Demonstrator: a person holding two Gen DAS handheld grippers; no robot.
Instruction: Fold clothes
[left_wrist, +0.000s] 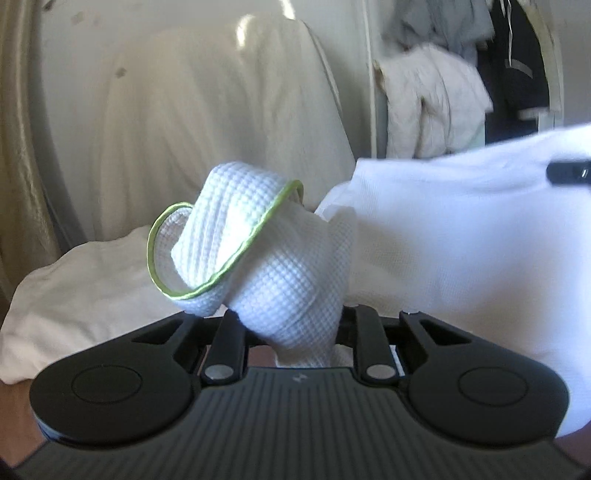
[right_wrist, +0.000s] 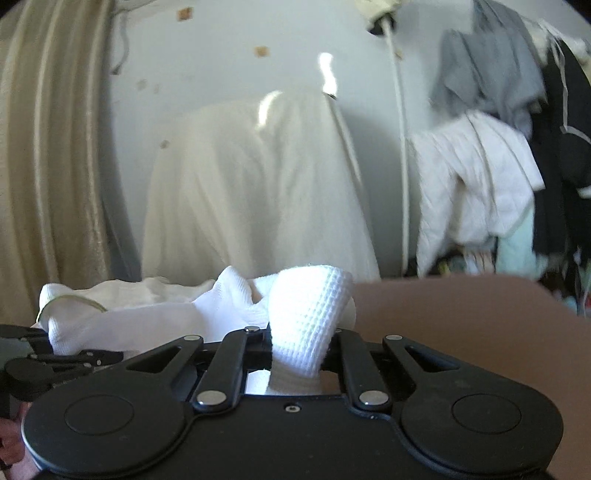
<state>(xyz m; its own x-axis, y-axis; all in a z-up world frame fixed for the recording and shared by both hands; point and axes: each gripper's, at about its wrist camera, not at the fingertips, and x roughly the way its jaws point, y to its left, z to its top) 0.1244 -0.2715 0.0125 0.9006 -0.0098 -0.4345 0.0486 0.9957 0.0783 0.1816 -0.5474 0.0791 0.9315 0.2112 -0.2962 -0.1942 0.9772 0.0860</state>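
Both grippers have their jaws drawn nearly together, each pinching a bunched corner of the same white waffle-weave garment (left_wrist: 280, 266). The left gripper (left_wrist: 291, 332) grips the part edged in green piping (left_wrist: 236, 254); the right gripper (right_wrist: 295, 354) grips a plain fold. The cloth hangs stretched between them, lifted above the brown table (right_wrist: 461, 332). No readable writing or brand shows anywhere.
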